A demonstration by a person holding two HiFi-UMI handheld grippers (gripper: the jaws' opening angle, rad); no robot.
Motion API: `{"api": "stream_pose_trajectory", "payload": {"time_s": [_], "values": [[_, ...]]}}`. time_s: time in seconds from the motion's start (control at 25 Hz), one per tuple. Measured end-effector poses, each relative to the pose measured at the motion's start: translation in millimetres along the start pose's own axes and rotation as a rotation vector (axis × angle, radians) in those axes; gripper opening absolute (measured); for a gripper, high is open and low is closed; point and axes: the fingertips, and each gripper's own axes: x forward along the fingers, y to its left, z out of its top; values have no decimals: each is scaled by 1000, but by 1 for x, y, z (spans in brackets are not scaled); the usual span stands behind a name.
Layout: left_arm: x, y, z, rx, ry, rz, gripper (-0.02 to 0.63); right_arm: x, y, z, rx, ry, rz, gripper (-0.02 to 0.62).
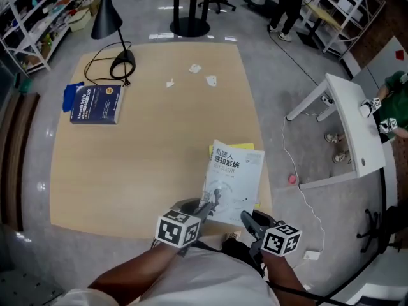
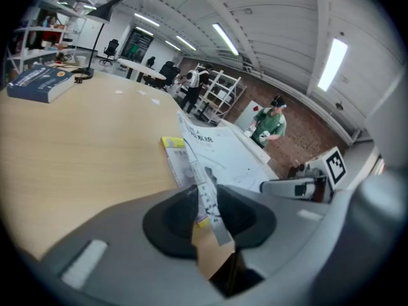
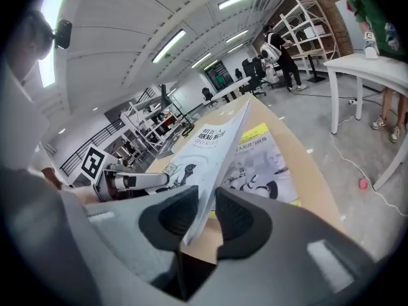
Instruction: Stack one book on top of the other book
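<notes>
Left claw (image 2: 205, 199): clamped on the white book's (image 1: 233, 178) near edge.
Right claw (image 3: 205, 214): pinches the same edge, a thin bite.
Book: tilted above the yellow book (image 1: 247, 148), at the surface's (image 1: 153, 164) near corner.
Risk: the edge-only hold may slip, so the book sags and lands askew.

The right gripper (image 3: 205, 203) pinches the white book (image 3: 213, 142) by its near edge, tilted above perhaps a second yellow-edged book (image 3: 271, 164) at two o'clock, with the left gripper (image 3: 150, 182) at nine.

White book (image 1: 233, 177) cover: "感知系统"
</notes>
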Motion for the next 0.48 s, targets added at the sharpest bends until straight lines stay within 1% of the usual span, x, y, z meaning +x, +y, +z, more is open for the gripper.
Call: {"api": "stream_pose_trajectory", "payload": {"time_s": [0.2, 0.4, 0.48], "values": [[22, 0, 3, -81, -56, 87, 103, 10, -29, 16, -59, 77, 81, 89], [44, -13, -4, -197, -146, 201, 104, 11, -59, 30, -147, 173, 189, 89], [51, -17, -4, -211, -175, 237, 106, 12, -68, 36, -175, 188, 224, 89]]}}
